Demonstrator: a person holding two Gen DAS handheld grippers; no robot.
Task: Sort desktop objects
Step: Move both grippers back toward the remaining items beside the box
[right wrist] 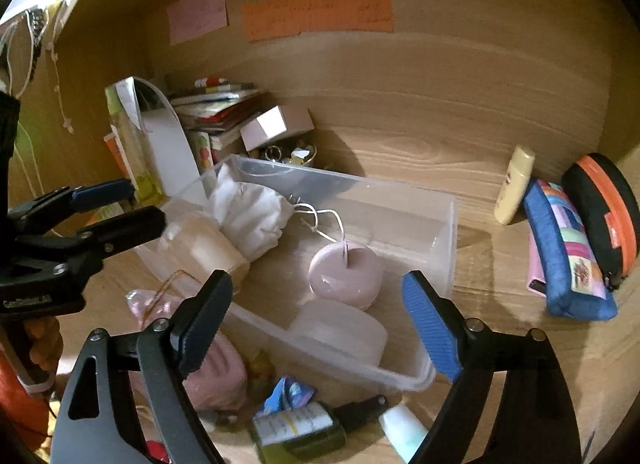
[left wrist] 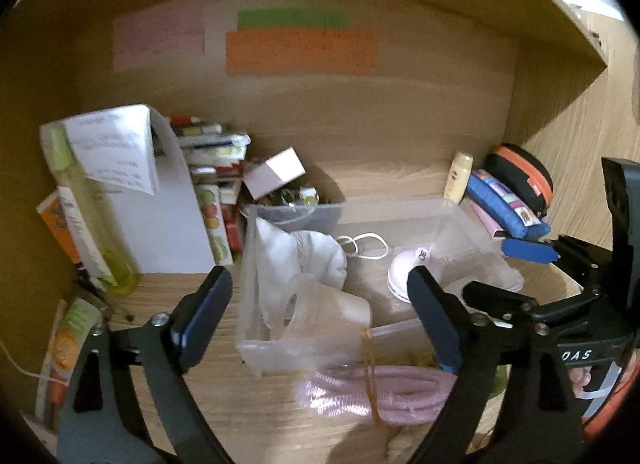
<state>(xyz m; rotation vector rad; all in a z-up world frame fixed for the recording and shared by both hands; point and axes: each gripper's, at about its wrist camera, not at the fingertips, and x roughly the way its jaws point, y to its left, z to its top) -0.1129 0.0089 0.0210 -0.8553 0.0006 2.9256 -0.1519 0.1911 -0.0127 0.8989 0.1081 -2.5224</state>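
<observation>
Both the left gripper (left wrist: 320,304) and the right gripper (right wrist: 318,312) hang released and empty above the clear plastic bin (right wrist: 400,199), which holds a pink disc (right wrist: 346,276).

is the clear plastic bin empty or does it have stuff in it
Not empty: the clear bin holds a white cloth pouch, a pink round case and a clear round container.

A clear plastic bin (right wrist: 400,215) on the wooden desk holds a white pouch (right wrist: 248,215) and a pink disc (right wrist: 344,276).
</observation>
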